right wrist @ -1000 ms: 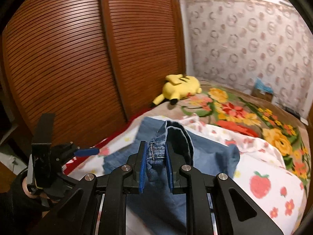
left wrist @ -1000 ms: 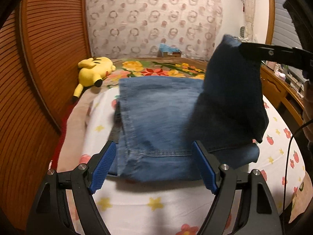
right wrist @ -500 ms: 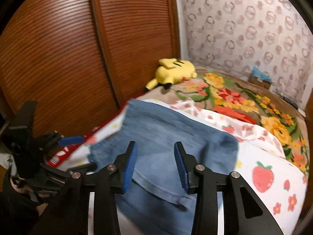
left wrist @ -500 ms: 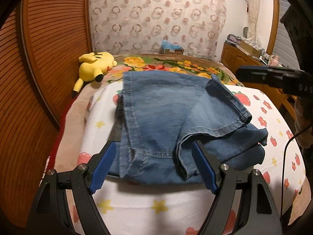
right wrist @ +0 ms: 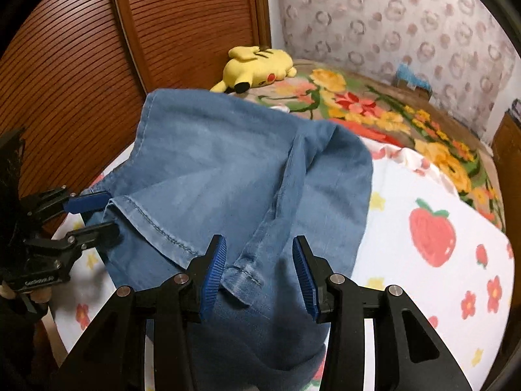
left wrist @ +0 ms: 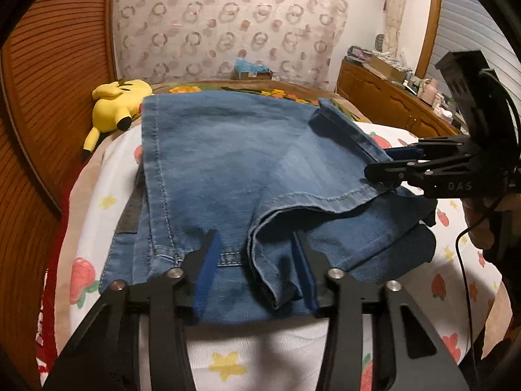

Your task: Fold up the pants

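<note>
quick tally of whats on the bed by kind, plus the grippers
jeans: 1
yellow plush toy: 1
blue box at the bed's far end: 1
hand-held gripper: 2, the left and the right, both open
total: 5

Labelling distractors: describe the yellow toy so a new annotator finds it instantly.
Start at the bed and look past the folded jeans to the far corner by the slatted wooden doors. The plush lies there on its side: the only bright yellow, black-tipped thing.
</note>
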Demonstrator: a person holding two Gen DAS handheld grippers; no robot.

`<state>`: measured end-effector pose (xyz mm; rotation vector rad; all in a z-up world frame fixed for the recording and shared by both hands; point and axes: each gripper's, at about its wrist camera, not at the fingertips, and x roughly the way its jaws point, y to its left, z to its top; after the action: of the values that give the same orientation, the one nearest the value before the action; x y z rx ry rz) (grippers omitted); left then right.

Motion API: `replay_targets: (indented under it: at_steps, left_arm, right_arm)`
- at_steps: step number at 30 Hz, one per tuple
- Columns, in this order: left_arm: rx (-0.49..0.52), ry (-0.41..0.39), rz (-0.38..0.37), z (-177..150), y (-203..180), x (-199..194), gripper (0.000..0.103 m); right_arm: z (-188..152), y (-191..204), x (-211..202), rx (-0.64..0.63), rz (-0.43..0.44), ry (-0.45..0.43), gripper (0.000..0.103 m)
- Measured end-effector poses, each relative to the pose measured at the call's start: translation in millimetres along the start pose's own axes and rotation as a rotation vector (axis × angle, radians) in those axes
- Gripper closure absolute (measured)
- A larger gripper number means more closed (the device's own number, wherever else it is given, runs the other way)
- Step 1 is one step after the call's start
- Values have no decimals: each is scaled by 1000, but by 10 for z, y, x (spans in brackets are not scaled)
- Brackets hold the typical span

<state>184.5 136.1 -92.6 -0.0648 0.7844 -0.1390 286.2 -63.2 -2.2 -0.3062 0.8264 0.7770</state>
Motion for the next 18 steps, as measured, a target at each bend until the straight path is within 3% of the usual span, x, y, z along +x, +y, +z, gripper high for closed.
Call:
replay_targets:
  at_steps: [1, 3, 12, 18]
  left_arm:
    - [5, 0, 4, 2, -6, 6, 63]
    - [10, -3, 0, 11, -14, -2, 67]
    - [-4, -3, -6, 59, 20, 9, 67]
    - [16, -47, -77, 71, -58, -97, 94]
  right_arm:
    - [19, -11, 3, -2, 11, -3, 79]
    - [76, -7, -72, -12, 34, -24, 88]
    - [771, 134, -424, -115, 93, -192, 90]
    - [1088, 238, -318, -157, 86, -218, 90]
